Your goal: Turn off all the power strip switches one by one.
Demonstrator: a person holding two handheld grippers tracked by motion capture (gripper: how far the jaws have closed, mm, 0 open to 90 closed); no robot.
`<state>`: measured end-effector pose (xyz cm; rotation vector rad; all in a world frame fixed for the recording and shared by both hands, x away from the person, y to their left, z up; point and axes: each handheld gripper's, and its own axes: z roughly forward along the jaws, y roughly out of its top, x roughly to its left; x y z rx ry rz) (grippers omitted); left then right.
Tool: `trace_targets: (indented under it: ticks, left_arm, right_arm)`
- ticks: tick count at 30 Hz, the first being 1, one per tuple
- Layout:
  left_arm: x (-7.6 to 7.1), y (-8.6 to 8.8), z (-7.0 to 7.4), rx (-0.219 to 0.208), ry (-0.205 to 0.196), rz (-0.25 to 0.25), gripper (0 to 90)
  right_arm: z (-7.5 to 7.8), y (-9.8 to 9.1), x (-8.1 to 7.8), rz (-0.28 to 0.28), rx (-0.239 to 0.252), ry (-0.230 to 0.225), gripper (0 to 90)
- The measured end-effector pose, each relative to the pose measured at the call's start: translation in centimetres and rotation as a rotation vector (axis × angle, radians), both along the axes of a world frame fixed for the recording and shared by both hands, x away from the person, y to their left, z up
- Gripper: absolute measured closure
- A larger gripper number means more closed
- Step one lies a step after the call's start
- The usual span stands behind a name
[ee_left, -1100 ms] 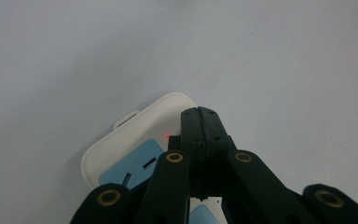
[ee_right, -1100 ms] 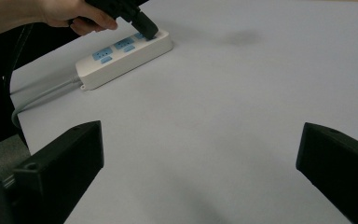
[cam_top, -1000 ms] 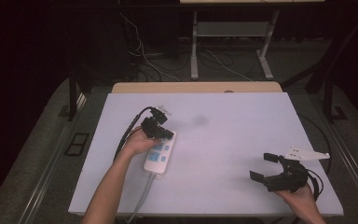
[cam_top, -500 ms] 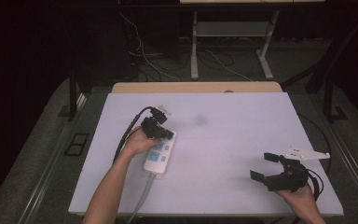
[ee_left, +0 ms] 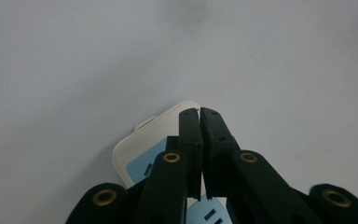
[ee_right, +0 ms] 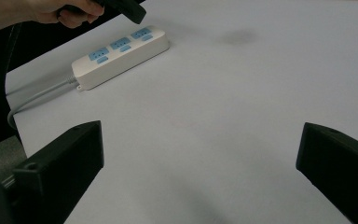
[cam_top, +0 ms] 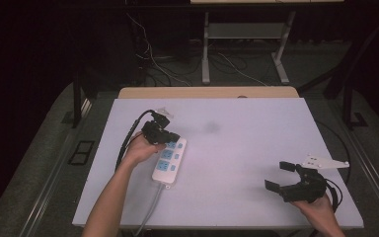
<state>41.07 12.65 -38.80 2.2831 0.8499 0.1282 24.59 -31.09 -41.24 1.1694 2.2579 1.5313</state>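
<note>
On the table (cam_top: 237,163), the power strip (cam_top: 169,160) lies at the left, its cord (cam_top: 148,210) trailing to the near edge. The left gripper (cam_top: 165,133) hangs above its far end; the right gripper (cam_top: 279,175) sits well apart at the near right.

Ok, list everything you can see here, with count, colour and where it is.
Power strip: one, white with blue sockets, left half of the table, grey cord running off the near edge.
Table: one, pale top, centre; a faint dark smudge behind the middle.
Desk frame: one, light metal legs, on the floor beyond the table.
Floor cables: several, dark and pale, behind the table.
Left gripper: black, shut, empty, over the strip's far end.
Right gripper: black, open, empty, near right corner.
</note>
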Motion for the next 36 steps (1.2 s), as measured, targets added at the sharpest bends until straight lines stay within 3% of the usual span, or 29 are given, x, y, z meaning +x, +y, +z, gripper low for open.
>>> trace_targets:
  ticks: [3,8,16,20,28,36]
  left_arm:
    - [-0.4,0.6,0.3,-0.008,-0.01,0.009,80.0]
    - [-1.1,1.6,0.8,-0.051,-0.033,0.048,63.2]
    - [-2.7,3.4,1.6,-0.105,-0.042,0.086,19.2]
    - [-3.6,3.9,1.7,-0.102,-0.054,0.111,0.0]
    - [-6.1,5.4,1.8,-0.168,-0.085,0.138,0.0]
    - [-8.3,6.3,1.4,-0.198,-0.111,0.159,0.0]
  right_arm:
    - [0.0,0.0,0.0,0.0,0.0,0.001,0.4]
    - [0.0,0.1,0.0,0.0,0.001,0.001,0.5]
    - [0.0,0.2,-0.1,0.003,0.002,-0.001,0.5]
    - [0.0,0.3,-0.1,0.003,0.001,0.0,0.4]
    - [0.0,0.4,-0.1,0.005,-0.001,0.0,0.5]
    - [0.1,0.5,-0.1,0.006,-0.002,0.001,0.4]
